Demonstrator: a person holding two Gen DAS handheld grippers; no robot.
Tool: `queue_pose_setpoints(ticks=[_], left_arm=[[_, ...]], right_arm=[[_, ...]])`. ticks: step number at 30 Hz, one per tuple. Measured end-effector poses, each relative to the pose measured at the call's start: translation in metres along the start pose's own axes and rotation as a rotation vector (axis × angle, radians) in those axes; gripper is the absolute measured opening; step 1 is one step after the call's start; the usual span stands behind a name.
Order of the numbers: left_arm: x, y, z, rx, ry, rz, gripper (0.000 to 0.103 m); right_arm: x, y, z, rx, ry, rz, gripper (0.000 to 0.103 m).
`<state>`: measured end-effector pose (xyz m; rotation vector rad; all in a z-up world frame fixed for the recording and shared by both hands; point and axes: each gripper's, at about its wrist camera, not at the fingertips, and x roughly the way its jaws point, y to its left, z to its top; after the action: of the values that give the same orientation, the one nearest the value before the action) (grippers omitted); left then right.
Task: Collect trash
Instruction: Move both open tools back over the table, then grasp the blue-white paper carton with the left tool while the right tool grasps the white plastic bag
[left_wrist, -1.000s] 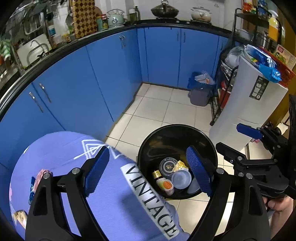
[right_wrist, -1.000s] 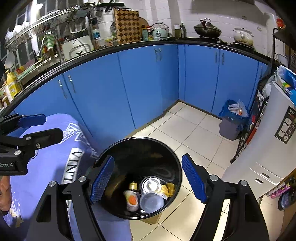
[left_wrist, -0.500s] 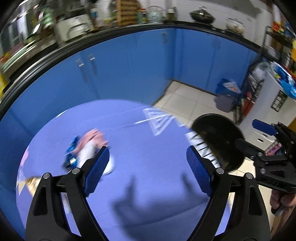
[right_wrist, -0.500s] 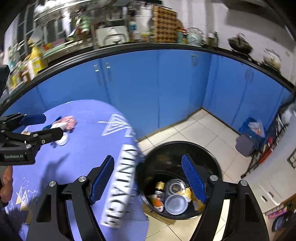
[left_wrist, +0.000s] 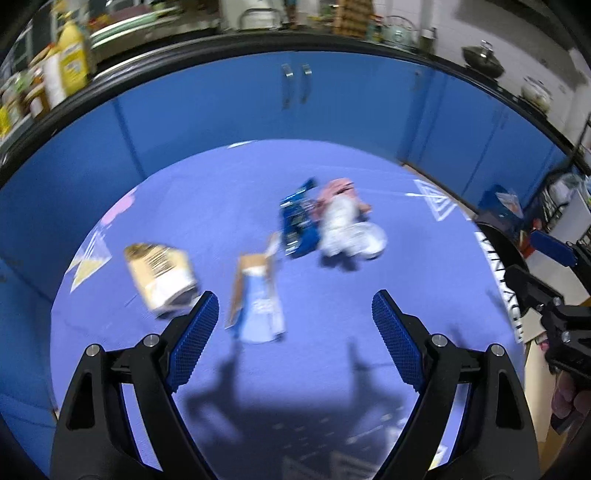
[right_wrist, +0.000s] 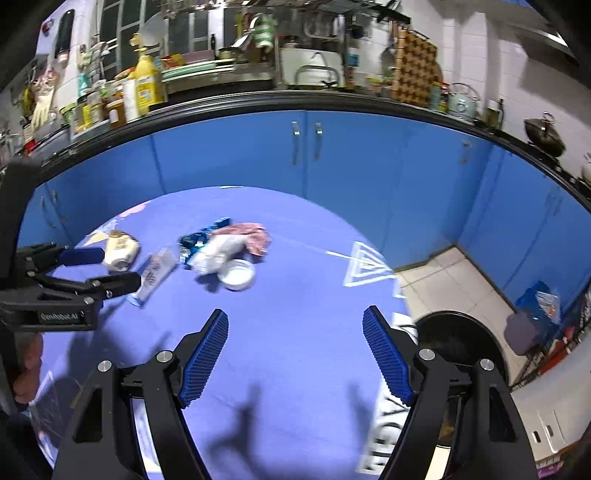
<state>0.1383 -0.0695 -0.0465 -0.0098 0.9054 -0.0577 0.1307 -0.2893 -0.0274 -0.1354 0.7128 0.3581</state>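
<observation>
- Trash is now brought into view on the purple tablecloth (left_wrist: 332, 369), where a second ago the black bin (right_wrist: 461, 343) filled both views; both grippers have been swung away from the bin, so one drop-off is judged finished and the next pick is being lined up.
- At the far left, a crushed beige carton (left_wrist: 160, 277) is seen just beyond the left gripper's (left_wrist: 295, 325) left pad.
- Next to the right, a flattened pale-blue carton (left_wrist: 258, 299) lies ahead of the left gripper's open, empty jaws; it is judged the nearest target.
- Farther on, a blue wrapper (left_wrist: 297, 225), a white crumpled bag (left_wrist: 347, 232) with pink material and a small white bowl (right_wrist: 239, 274) are clustered, touching one another.
- The right gripper (right_wrist: 295, 354) is held wide open and empty over bare cloth, well apart from the pile.
- Open room is left on the near half of the cloth; the table's right edge falls away to the bin just beside it, on the tiled floor.
- Blue cabinets (right_wrist: 332, 166) close off the far side, so approaches are better made from the near side.
</observation>
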Motion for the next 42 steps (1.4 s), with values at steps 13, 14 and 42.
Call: queue_pose_setpoints(ticks=[13, 14, 42], left_arm=[[0.039, 0.033, -0.008, -0.07, 0.082, -0.018, 0.083], [0.041, 0.034, -0.008, -0.071, 0.085, -0.018, 0.083], [0.042, 0.062, 0.006, -0.119, 0.055, -0.048, 0.038]], right_arm=[[0.047, 0.05, 0.03, -0.036, 0.052, 0.087, 0.073], [0.051, 0.052, 0.032, -0.036, 0.056, 0.09, 0.073], [0.116, 0.072, 0.048, -0.053, 0.156, 0.13, 0.017]])
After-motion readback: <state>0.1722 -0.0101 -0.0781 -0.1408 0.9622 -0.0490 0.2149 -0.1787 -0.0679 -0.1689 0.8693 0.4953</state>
